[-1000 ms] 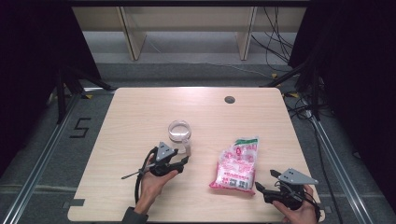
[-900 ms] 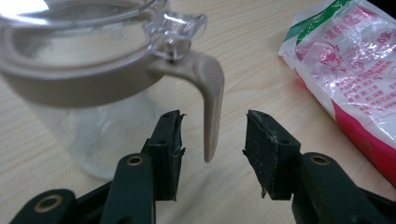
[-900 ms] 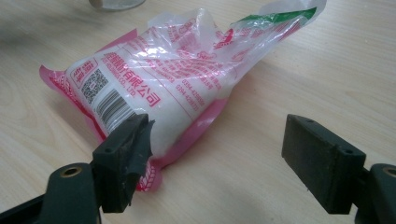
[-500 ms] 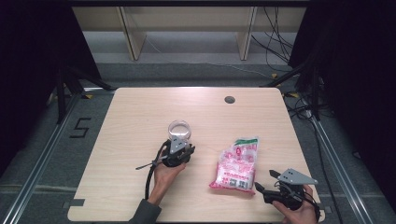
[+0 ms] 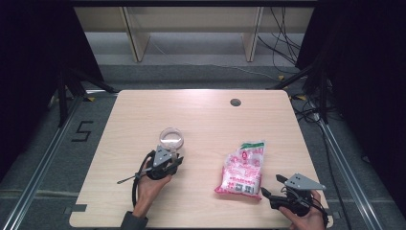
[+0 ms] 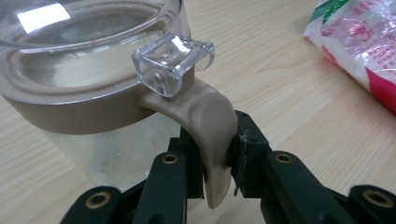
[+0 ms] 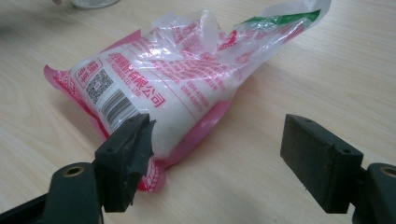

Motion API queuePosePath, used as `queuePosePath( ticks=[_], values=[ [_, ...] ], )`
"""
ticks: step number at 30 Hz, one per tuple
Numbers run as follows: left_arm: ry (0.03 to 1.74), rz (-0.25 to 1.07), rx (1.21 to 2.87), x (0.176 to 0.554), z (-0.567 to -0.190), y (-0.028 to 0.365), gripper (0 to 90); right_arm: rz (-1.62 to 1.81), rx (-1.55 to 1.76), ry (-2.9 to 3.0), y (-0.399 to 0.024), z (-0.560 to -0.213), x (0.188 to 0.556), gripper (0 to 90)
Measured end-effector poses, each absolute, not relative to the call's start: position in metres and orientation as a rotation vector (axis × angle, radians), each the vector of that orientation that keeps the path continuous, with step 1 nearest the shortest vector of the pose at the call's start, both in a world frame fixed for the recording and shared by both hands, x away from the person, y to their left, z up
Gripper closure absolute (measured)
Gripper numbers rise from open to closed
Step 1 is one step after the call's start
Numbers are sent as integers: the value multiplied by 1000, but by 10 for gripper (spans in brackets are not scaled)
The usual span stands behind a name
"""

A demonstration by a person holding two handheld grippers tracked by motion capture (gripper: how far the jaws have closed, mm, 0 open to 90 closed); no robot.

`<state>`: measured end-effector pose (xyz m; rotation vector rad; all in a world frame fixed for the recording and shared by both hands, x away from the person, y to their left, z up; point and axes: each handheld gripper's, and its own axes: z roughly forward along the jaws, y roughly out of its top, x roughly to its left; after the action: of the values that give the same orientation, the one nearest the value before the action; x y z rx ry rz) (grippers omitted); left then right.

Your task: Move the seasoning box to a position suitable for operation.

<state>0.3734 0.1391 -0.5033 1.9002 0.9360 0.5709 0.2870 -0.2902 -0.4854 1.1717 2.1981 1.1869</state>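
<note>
Where the left gripper [image 5: 168, 162] sits at the near-left part of the worktop [image 5: 201, 115], its jaws pinch the tan handle [image 6: 210, 135] of a clear jar [image 5: 171, 138]. In the left gripper view the handle stands between the two black pads, which press on it from both sides. The jaws have just been closing, with the handle between them. The handle curves down from a tan band [image 6: 70, 109] round the jar's top, and a clear square tab [image 6: 173, 63] sits just above it. The jar stands upright on the worktop, left of centre, with a clear lid [image 6: 84, 32] on it.

The right gripper [image 5: 268, 195] rests at the near-right corner, held by a hand [image 5: 304, 218], jaws spread wide with nothing between them. A pink and white bag [image 5: 241, 168] of white grains lies flat just ahead of it, well apart from the jar. In the right gripper view the bag's near corner lies just beyond the left jaw; I cannot tell whether they touch. The bag's far end is crumpled, with green print [image 7: 285, 18].
</note>
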Motion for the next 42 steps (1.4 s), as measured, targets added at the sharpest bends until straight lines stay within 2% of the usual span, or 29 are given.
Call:
queuePosePath(
  ticks=[5,10,11,13,19,21,26,37,40,42],
  values=[
    [964,637,1889,369,-504,162,753,1183,1151,2206,-290,-485,287,257],
    [975,640,1892,366,-504,164,747,1168,1186,2202,-287,-485,285,257],
    [924,674,1926,368,-503,166,744,1168,1185,2213,-287,-485,285,257],
    [980,646,1895,365,-503,163,736,1162,1190,2212,-287,-485,284,257],
    [975,664,1891,360,-502,174,740,1169,1180,2217,-287,-485,284,257],
    [1026,640,1845,358,-504,177,735,1160,1137,2204,-289,-485,287,257],
    [1142,686,1799,347,-506,195,721,1182,1137,2213,-288,-485,287,256],
    [1241,777,1760,353,-508,218,725,1160,1126,2209,-288,-485,285,256],
    [1272,847,1754,358,-509,223,729,1174,1115,2214,-288,-486,287,255],
    [1280,840,1744,360,-509,224,737,1170,1114,2216,-288,-486,287,255]
  ],
)
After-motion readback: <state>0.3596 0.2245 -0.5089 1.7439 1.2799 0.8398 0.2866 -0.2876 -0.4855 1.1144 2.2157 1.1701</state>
